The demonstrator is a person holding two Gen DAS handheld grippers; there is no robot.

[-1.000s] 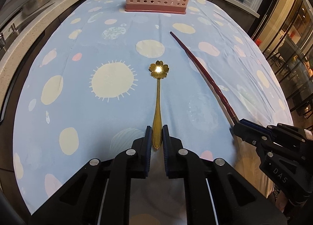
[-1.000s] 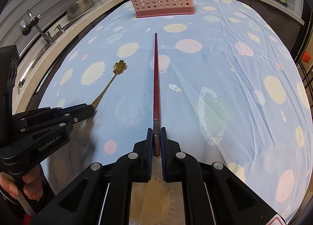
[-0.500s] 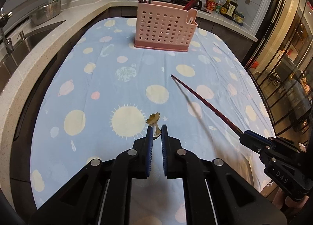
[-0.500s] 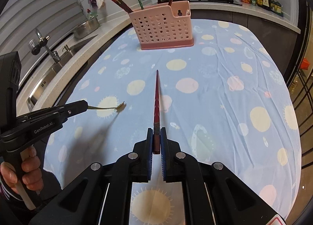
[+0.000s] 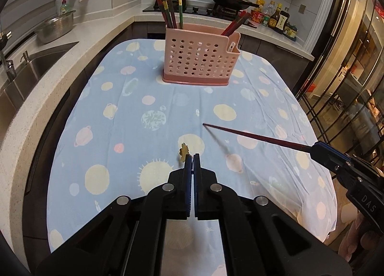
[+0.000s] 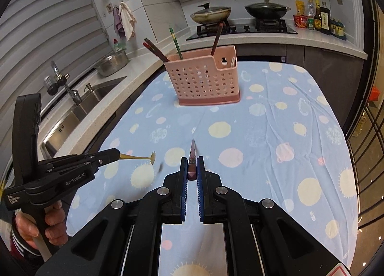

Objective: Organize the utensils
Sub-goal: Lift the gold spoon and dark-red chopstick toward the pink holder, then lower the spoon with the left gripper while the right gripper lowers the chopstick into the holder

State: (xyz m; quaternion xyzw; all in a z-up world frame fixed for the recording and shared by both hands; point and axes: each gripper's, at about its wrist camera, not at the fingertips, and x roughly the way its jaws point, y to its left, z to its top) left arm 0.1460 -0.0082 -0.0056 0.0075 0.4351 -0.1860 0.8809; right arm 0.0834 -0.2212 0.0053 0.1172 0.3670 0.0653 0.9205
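My left gripper (image 5: 192, 156) is shut on the handle of a small gold spoon (image 5: 183, 153) with a flower-shaped bowl, held in the air above the blue cloth. From the right wrist view the same spoon (image 6: 139, 156) sticks out level from the left gripper (image 6: 117, 154). My right gripper (image 6: 192, 163) is shut on the thick end of a dark red chopstick (image 6: 192, 156), which points forward off the table; in the left wrist view that chopstick (image 5: 252, 135) reaches left from the right gripper (image 5: 314, 150). A pink perforated utensil holder (image 5: 200, 58) with several chopsticks stands at the table's far end.
The table wears a blue planet-print cloth (image 5: 115, 117). A steel sink (image 6: 79, 105) and tap sit in the counter at the left, with a metal bowl (image 5: 56, 28). Pans rest on the hob (image 6: 242, 27) behind; sauce bottles (image 5: 278, 20) stand at the back right. A hand (image 6: 48, 220) grips the left tool's handle.
Both grippers have risen from the cloth, carrying the spoon and the chopstick up into the air. The left jaws have closed tighter on the spoon's handle. The holder now appears further below.
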